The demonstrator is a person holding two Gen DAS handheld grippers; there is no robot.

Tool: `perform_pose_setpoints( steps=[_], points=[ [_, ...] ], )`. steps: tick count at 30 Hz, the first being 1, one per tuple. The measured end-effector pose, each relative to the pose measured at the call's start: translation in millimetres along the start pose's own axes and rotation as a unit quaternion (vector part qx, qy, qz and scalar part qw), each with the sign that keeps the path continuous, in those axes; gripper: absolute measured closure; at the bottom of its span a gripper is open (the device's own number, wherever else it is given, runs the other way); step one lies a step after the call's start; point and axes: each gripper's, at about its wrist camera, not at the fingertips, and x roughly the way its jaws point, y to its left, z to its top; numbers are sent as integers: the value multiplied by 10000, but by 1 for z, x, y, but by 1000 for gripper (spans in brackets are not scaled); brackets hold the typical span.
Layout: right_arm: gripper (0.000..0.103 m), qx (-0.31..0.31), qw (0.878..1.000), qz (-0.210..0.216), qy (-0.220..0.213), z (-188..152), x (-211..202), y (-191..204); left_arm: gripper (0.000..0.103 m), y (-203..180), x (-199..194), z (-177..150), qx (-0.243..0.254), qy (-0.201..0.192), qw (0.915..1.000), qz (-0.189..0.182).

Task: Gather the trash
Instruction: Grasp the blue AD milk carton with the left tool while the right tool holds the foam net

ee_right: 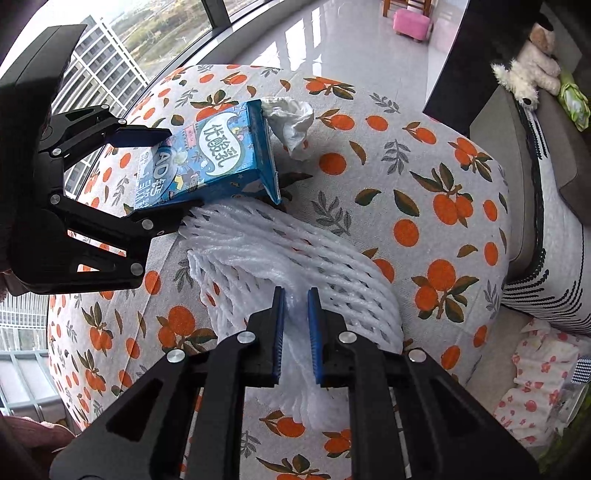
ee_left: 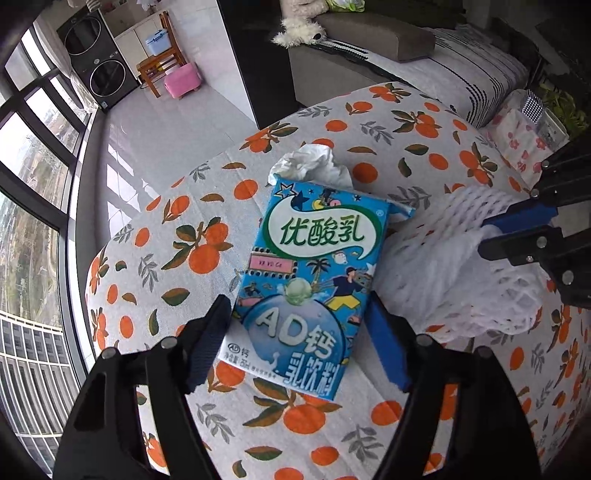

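Observation:
A blue drink carton (ee_left: 310, 273) lies on the orange-print tablecloth (ee_left: 166, 236). My left gripper (ee_left: 295, 321) straddles its lower end, jaws close on both sides and touching it; it also shows in the right wrist view (ee_right: 170, 170) around the carton (ee_right: 218, 155). A crumpled white tissue (ee_left: 314, 162) lies just beyond the carton, also in the right wrist view (ee_right: 291, 122). My right gripper (ee_right: 295, 314) is shut on white foam fruit netting (ee_right: 280, 251), which lies right of the carton (ee_left: 454, 266); the right gripper also shows in the left wrist view (ee_left: 487, 236).
A grey sofa (ee_left: 369, 48) with a plush dog (ee_left: 299, 29) stands beyond the table. A floral bag (ee_right: 539, 384) sits at the right. A pink stool (ee_left: 183, 79) and wooden chair (ee_left: 159, 62) stand on the tiled floor by the windows.

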Motion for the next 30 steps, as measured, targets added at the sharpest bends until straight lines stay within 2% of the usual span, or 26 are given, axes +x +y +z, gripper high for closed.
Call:
perform_pose_setpoints(
  steps=[8,16,25,30],
  points=[
    [92,-4,10000,-3,-95,-1,-11,-2,34,-14,-21,-27,-227,52,9997,121],
    [92,-60,9998,82,-151,-10,-21,9,34,-23,-50,-56,-855,31,9961,213],
    [93,-229,9993,198,-201,-32,-40,37,34,-32,-89,-100,-1658,-2,9854,396],
    [93,-491,9983,257,-203,-46,-55,64,34,-34,-118,-139,-2206,-10,9738,561]
  ],
)
